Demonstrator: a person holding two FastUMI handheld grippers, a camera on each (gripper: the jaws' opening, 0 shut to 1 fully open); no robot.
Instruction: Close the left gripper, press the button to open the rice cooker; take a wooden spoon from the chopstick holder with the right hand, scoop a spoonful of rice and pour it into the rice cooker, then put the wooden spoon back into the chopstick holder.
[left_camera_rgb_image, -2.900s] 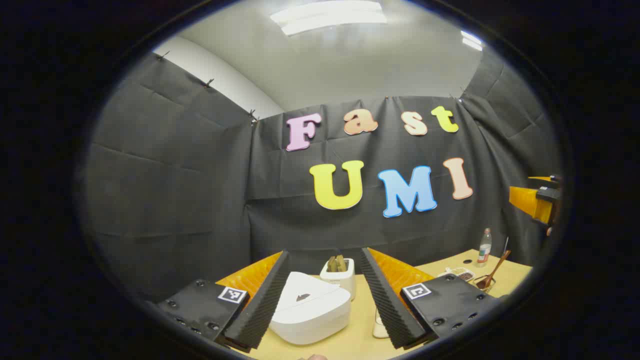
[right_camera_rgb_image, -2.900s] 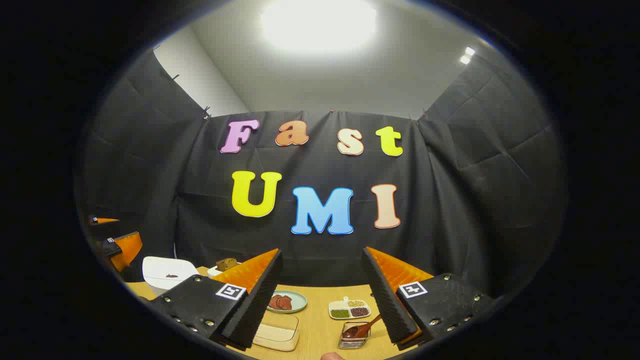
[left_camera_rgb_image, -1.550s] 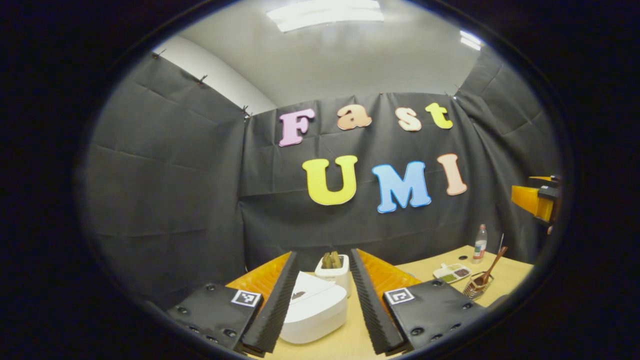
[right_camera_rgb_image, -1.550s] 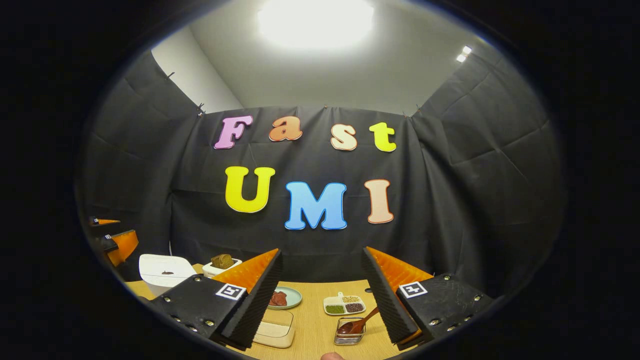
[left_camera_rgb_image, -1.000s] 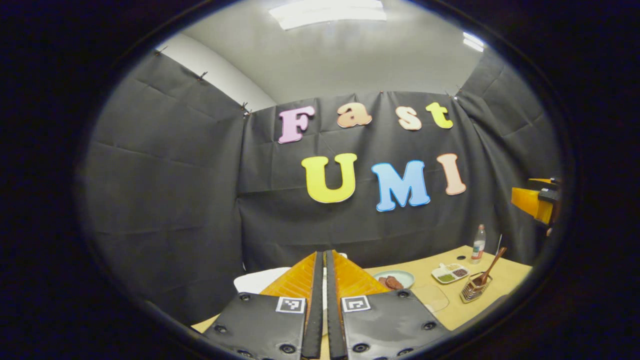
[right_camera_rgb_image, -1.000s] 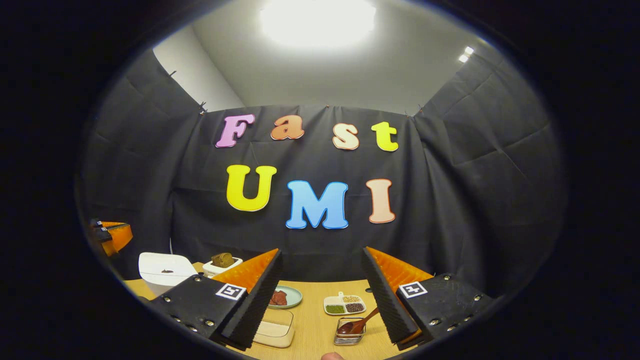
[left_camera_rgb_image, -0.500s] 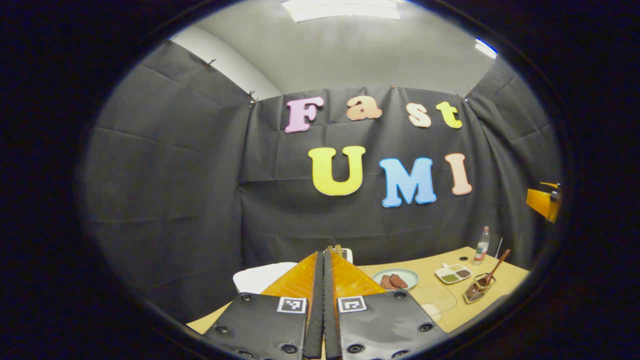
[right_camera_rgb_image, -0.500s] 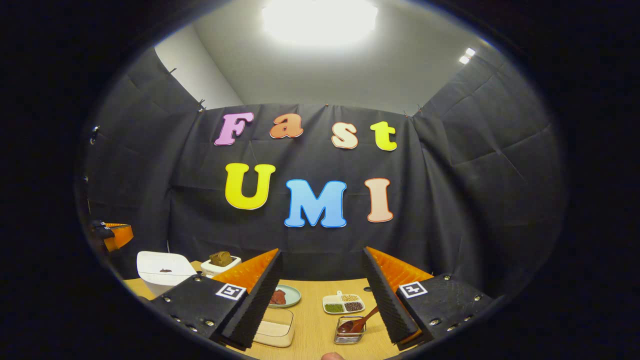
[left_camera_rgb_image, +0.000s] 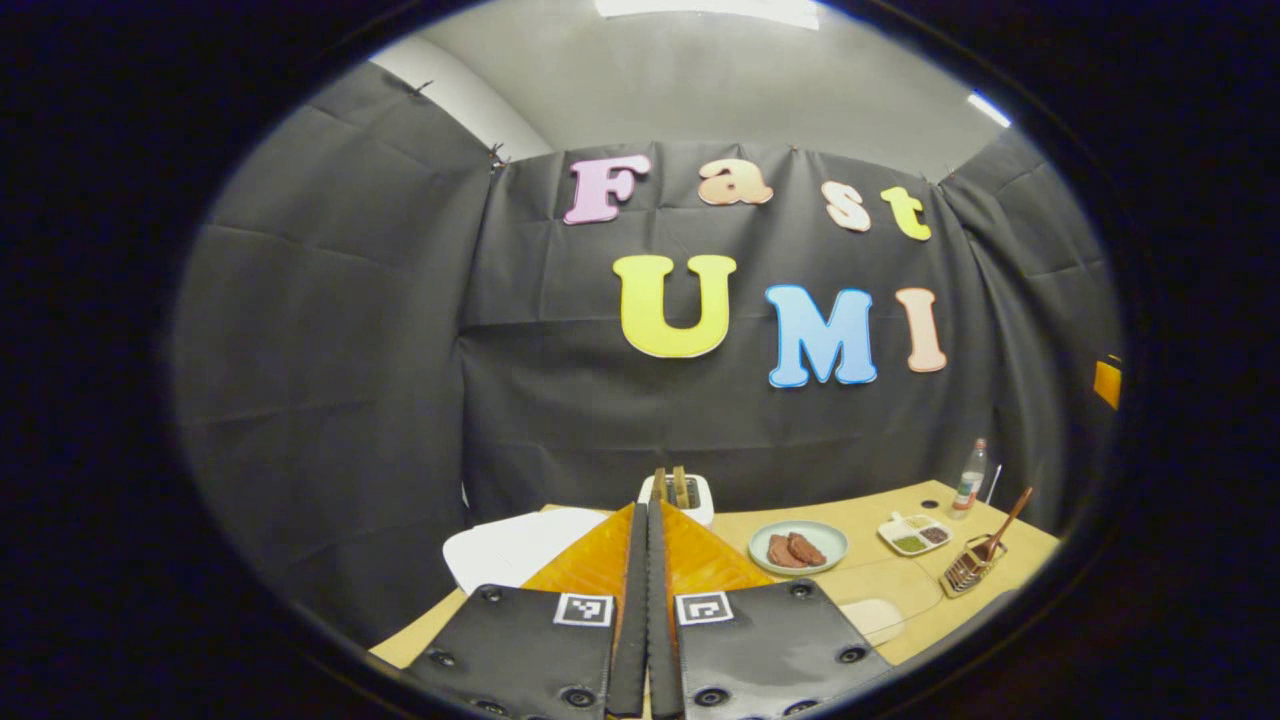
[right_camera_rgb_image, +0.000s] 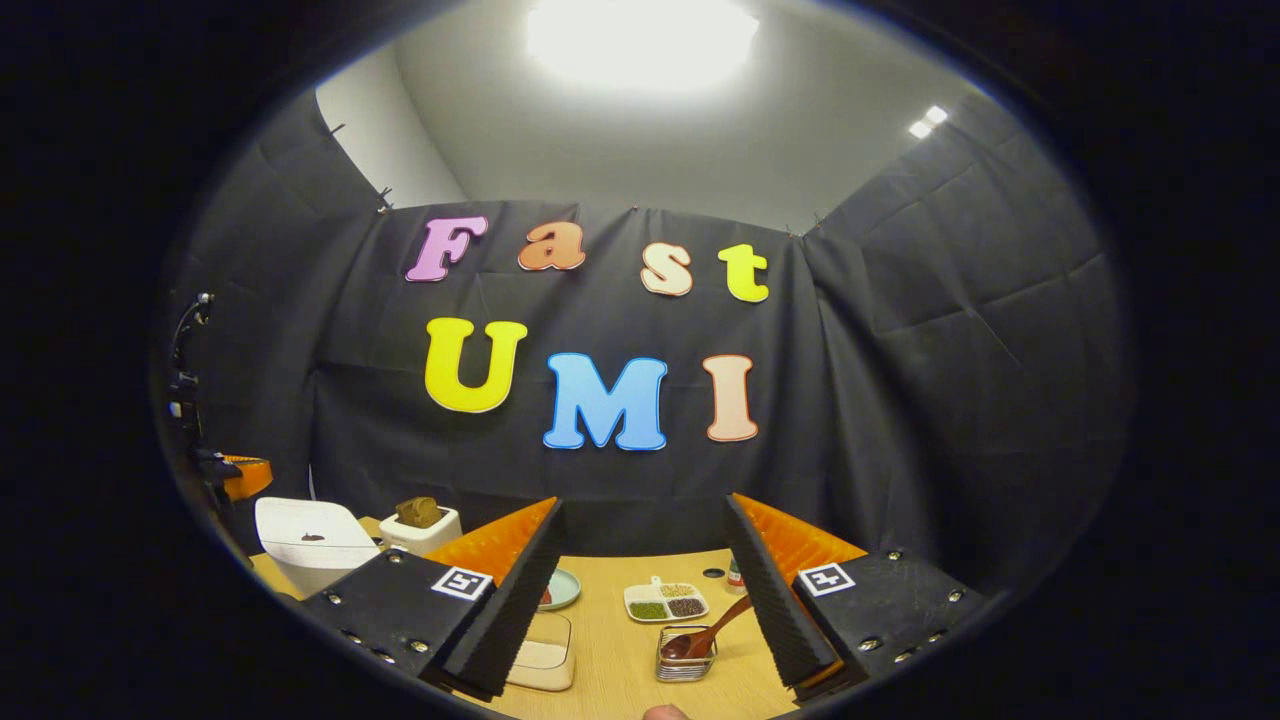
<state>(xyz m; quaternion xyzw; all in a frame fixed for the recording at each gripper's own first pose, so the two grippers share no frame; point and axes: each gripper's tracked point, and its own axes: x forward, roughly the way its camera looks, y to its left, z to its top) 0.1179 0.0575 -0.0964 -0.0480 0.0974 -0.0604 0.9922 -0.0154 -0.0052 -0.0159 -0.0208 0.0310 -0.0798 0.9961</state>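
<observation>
Change: since the earliest frames the left hand-held gripper has gone from spread to clenched on nothing, its two fingers meeting along one seam, and it has lifted and tipped so that more of the worktop shows beyond it.
Meaning for task: judged from this, the closing step is done and the press is next; the rice cooker lies just left of the closed tip, lid down, button not yet reached.
Right hand-held gripper: released, jaws wide apart, holding nothing, hanging above the near edge of the worktop and hardly shifted.
Wooden spoon: untouched, leaning in the chopstick holder, which sits between the open fingers, nearer the right one.
Left gripper view adds: a plate with brown pieces, a sectioned dish, a small bottle at the far right, and the spoon and holder seen from the side at the right end of the worktop.
Right gripper view adds: the clear container of rice by its left finger, and the dark mark on the cooker lid at far left.
Unclear: which mark on the lid is the button.
</observation>
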